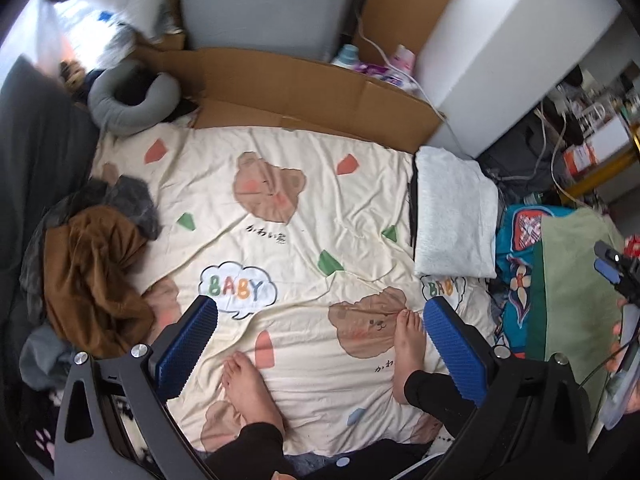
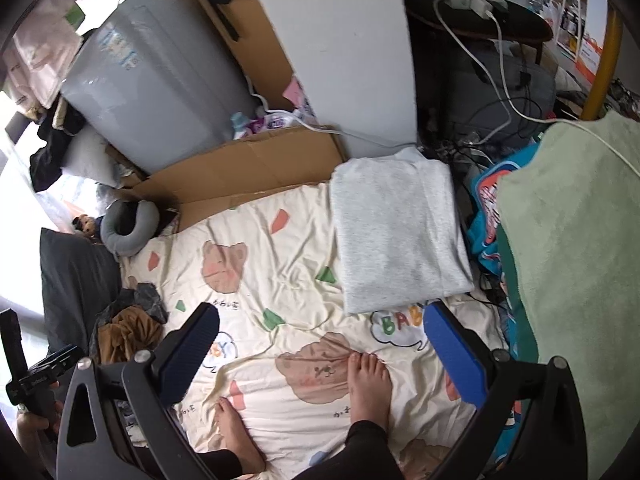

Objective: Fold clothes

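Observation:
A folded light grey garment (image 1: 454, 216) (image 2: 396, 232) lies flat at the right edge of a cream bear-print sheet (image 1: 288, 216) (image 2: 260, 264). At the sheet's left side a brown garment (image 1: 90, 276) (image 2: 126, 334) sits crumpled in a pile with dark grey clothes (image 1: 128, 200). My left gripper (image 1: 320, 340) hangs open high above the sheet, nothing between its blue pads. Over the sheet's right part my right gripper (image 2: 322, 352) is also open and holds nothing. The right gripper (image 1: 612, 270) also shows at the right edge of the left wrist view.
The person's bare feet (image 1: 408, 344) (image 2: 368, 380) stand on the sheet. A grey neck pillow (image 1: 128, 104) and flattened cardboard (image 1: 304, 92) lie at the far edge. A green towel (image 2: 572, 272), blue patterned fabric (image 1: 516, 260) and cables (image 2: 500, 52) crowd the right side. A black cushion (image 2: 76, 280) lies left.

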The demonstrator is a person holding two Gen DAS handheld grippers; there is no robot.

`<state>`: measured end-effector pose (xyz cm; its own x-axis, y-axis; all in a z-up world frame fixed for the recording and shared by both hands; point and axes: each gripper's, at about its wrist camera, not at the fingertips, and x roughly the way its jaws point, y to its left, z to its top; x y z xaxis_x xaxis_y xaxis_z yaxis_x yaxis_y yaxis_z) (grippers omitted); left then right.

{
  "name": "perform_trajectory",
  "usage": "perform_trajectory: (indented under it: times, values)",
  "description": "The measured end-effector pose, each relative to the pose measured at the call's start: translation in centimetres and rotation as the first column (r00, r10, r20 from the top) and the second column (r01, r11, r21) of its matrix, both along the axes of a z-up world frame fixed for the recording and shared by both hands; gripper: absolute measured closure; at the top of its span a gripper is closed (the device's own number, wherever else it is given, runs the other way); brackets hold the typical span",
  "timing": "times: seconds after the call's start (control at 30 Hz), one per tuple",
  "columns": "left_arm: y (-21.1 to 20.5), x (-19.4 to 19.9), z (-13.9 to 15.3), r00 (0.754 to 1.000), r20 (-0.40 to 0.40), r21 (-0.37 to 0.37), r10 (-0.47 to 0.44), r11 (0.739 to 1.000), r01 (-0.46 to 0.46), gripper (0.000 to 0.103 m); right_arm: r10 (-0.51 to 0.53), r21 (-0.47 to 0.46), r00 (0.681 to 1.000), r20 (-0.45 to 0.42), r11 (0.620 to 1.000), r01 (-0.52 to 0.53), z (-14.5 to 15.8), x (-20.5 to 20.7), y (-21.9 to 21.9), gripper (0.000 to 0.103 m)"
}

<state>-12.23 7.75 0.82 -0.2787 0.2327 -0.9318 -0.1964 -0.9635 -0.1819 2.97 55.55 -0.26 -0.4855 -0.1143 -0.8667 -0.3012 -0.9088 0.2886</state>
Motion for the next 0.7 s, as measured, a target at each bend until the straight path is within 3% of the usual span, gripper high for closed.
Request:
perform_trajectory:
  times: [0.3,0.7]
  values:
    - [-6.4,2.7,4.1,0.994,-0.046,-0.010,0.098,0.995,-0.099,0.000,0.069,0.028,0.997,-0.034,0.997,-0.068,2.7,1.0,-4.3,0.000]
    - [-11.2,8.1,3.7,0.974,-0.080,-0.039,0.211,0.976,-0.214,0.000,0.190,0.088,0.981,-0.034,0.979,-0.186,3.0,3.5,-10.5,0.000]
